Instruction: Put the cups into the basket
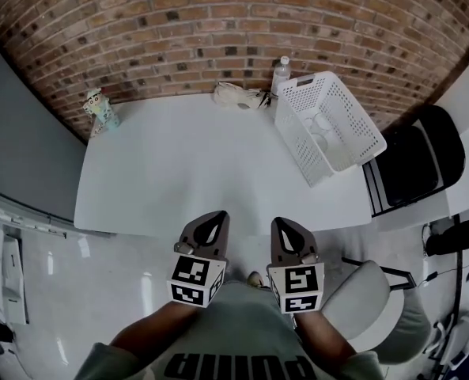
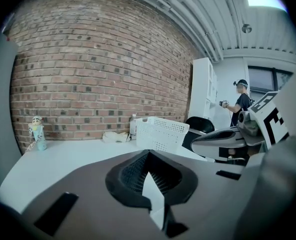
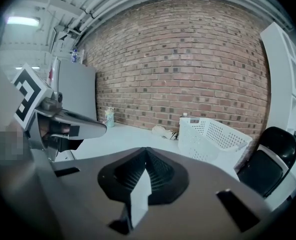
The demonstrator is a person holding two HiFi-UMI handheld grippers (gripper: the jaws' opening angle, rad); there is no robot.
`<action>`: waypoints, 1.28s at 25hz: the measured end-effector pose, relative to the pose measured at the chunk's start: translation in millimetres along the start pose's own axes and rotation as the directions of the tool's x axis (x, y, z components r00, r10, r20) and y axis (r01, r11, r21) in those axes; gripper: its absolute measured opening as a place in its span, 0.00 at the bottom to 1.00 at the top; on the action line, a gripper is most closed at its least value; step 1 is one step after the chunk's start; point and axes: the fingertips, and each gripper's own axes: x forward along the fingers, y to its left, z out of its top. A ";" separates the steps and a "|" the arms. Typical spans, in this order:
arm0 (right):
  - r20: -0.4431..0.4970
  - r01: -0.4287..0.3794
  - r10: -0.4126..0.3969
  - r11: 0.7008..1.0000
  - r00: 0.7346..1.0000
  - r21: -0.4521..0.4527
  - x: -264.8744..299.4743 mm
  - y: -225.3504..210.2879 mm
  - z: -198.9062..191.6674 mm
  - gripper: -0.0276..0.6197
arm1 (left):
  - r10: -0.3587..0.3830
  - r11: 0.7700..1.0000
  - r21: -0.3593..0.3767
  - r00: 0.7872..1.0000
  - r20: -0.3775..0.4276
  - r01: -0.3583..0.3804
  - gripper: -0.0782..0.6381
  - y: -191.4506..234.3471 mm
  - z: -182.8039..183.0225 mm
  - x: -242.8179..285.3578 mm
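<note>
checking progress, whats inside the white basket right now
In the head view the basket holds two pale round shapes on its floor, probably cups. Both gripper views show only its perforated walls, so the inside is hidden there.

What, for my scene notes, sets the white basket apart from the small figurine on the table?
Size: the basket is far larger than the figurine.
Look: the basket is plain white with perforated walls; the figurine is multicoloured.
Place: the basket sits at the right rear of the table, the figurine at its left rear corner.
Both stand near the brick wall.
</note>
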 end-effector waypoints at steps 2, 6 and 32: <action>0.014 -0.027 0.027 1.000 1.000 0.002 -8.6 -3.2 -3.2 0.06 | 0.023 1.000 0.000 1.000 0.012 -0.023 0.12 -12.6 -0.2 -3.3; 0.020 -0.058 0.059 0.998 0.998 -0.025 -22.6 -13.2 -21.2 0.06 | 0.069 0.998 -0.009 0.997 0.026 -0.069 0.12 -36.2 -12.8 -14.0; -0.018 -0.136 0.136 0.990 0.991 -0.030 -43.4 -12.4 -62.6 0.06 | 0.145 0.989 -0.033 0.989 -0.012 -0.145 0.12 -61.2 -53.2 -24.5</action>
